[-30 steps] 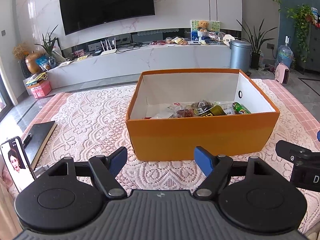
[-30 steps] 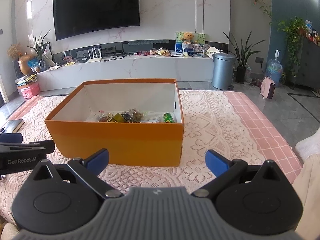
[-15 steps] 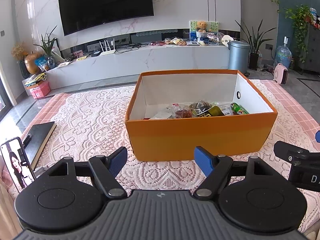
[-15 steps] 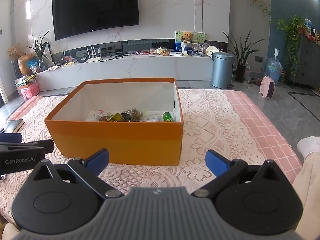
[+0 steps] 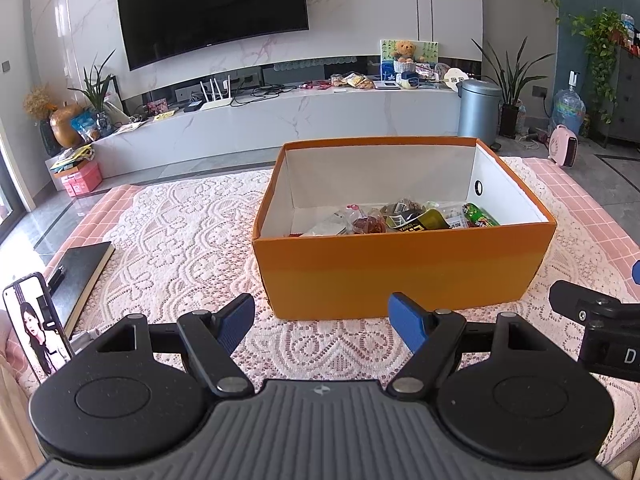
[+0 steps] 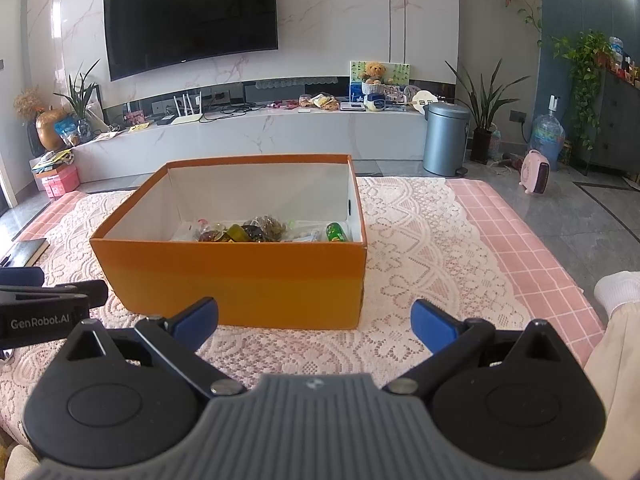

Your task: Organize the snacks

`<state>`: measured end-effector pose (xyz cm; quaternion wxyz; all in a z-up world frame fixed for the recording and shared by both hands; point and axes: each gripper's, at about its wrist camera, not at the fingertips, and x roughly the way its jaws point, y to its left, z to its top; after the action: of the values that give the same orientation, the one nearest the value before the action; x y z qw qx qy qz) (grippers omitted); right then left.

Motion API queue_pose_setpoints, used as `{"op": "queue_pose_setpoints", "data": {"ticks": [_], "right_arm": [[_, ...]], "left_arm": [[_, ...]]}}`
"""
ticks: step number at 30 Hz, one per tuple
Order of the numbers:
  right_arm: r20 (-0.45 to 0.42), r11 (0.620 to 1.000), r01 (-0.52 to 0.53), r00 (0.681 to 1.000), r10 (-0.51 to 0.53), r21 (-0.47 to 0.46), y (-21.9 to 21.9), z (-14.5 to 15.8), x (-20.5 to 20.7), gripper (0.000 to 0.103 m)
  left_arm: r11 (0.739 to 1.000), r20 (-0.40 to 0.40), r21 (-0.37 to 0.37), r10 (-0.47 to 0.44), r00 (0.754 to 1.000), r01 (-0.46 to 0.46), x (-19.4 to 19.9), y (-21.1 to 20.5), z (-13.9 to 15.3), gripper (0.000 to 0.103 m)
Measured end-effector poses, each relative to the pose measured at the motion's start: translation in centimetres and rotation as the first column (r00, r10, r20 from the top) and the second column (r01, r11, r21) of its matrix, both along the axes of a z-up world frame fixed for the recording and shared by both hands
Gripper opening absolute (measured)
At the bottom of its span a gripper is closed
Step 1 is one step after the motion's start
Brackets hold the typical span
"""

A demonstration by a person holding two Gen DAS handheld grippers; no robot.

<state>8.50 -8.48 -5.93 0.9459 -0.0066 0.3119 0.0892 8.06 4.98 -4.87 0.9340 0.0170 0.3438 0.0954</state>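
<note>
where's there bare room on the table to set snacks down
Bare lace cloth between the black notebook and the orange box, and again right of the box. Inside, the left floor looks free; snacks crowd its middle and right.

"GenRobot.AI" on left gripper (image 6: 40, 320)

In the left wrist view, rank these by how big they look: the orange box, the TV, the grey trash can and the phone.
1. Orange box, largest, though it sits nearest the camera.
2. TV, on the far wall.
3 and 4. Phone and grey trash can look alike; the phone is far closer, so no ranking.
</note>
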Motion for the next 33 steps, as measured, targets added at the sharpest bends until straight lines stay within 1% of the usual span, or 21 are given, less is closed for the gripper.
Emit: {"op": "queue_pose_setpoints", "data": {"ticks": [11,24,33], "right_arm": [[0.002,1.0,-0.006,1.0,0.006,0.001,0.0,0.1,-0.1,0.099],[0.018,1.0,-0.004,1.0,0.004,0.002,-0.1,0.9,-0.7,0.099],[0.022,1.0,-0.018,1.0,0.018,-0.01,0.2,1.1,-0.9,0.099]], "left_arm": [[1.0,0.004,0.001,0.004,1.0,-0.004,-0.1,0.1,0.2,0.089],[1.0,0.012,-0.002,0.005,1.0,-0.005,-0.5,0.2,0.3,0.089],[1.0,0.015,-0.017,0.001,1.0,0.0,-0.6,0.4,0.3,0.089]]}}
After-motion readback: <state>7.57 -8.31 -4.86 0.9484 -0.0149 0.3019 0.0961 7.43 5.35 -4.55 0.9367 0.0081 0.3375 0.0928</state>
